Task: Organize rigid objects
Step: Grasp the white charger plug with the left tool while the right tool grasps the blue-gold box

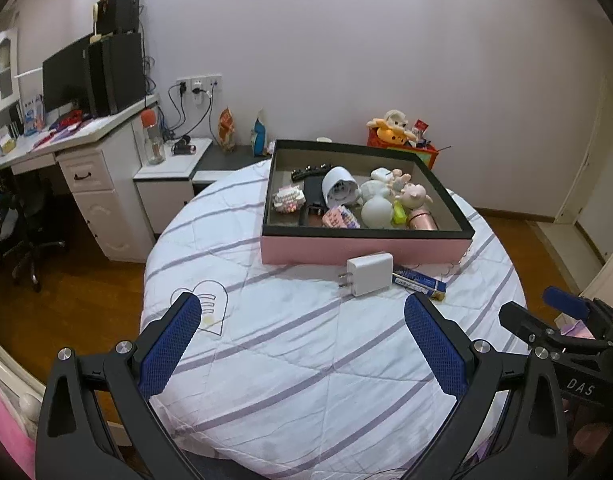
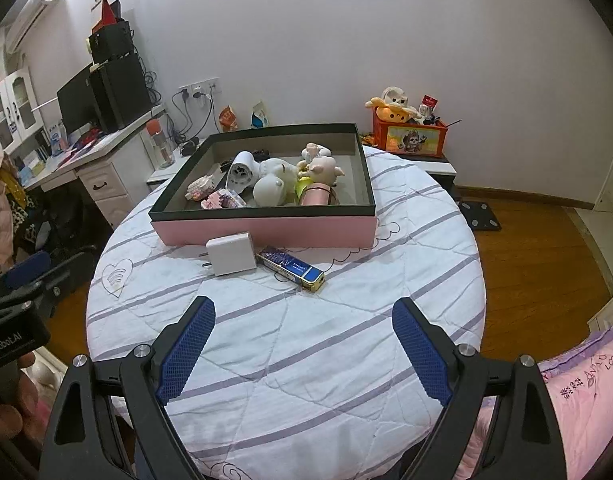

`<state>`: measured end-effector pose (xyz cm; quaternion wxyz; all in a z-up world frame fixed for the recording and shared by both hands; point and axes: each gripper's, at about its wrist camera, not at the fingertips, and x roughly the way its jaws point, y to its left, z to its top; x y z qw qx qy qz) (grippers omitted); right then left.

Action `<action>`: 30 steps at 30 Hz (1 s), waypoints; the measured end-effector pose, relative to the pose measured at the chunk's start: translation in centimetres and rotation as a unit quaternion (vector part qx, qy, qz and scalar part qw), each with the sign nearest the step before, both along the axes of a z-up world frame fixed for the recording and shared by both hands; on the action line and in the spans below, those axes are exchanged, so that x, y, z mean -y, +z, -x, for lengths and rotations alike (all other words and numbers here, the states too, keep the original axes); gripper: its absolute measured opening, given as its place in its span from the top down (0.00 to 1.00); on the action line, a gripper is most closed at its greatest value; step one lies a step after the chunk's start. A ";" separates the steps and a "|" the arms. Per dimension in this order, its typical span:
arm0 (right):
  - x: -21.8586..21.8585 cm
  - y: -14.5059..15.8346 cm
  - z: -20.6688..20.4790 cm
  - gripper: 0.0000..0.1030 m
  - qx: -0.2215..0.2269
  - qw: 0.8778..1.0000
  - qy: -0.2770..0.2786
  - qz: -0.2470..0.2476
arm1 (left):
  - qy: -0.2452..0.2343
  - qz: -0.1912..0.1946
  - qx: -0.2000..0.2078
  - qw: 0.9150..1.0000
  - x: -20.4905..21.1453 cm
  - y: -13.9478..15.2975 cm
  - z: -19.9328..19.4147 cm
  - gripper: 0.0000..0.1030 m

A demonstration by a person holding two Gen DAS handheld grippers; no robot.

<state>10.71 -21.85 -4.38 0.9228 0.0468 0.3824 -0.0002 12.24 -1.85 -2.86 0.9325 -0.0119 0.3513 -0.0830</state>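
A quilted, striped cloth covers the round bench [image 2: 290, 344]. On it lie one white square charger [image 2: 231, 258] and one glossy blue lighter [image 2: 292, 269], just before the pink box [image 2: 266, 230]. Left gripper [image 1: 302, 320] and right gripper [image 2: 303, 322] hover, jaws released, empty.

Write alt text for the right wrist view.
An open right gripper hovers over a striped white quilt; ahead lie a white wall charger and blue-and-gold lighter before a pink tray of trinkets.
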 end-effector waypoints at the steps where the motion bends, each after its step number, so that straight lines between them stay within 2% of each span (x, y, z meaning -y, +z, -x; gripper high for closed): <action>1: 0.0 0.0 -0.1 0.11 -0.001 1.000 0.001 0.000 | 0.000 0.000 -0.001 1.000 0.0 -0.1 0.0 0.00; 7: 0.1 -0.9 -1.0 0.11 -0.011 1.000 0.003 0.007 | -0.007 0.002 -0.013 1.000 0.6 -1.3 -0.9 0.00; 12: 0.8 -2.7 -2.7 0.11 -0.035 0.999 0.007 0.011 | -0.021 0.007 -0.032 0.999 1.6 -3.0 -2.5 0.00; 20: 1.7 -6.0 -6.8 0.11 -0.070 0.997 0.042 0.015 | -0.043 0.008 -0.062 0.997 3.0 -6.3 -6.2 0.00; 30: 1.8 -7.6 -9.9 0.11 -0.080 0.992 0.084 0.039 | -0.078 -0.002 -0.083 0.993 5.1 -9.3 -10.0 0.00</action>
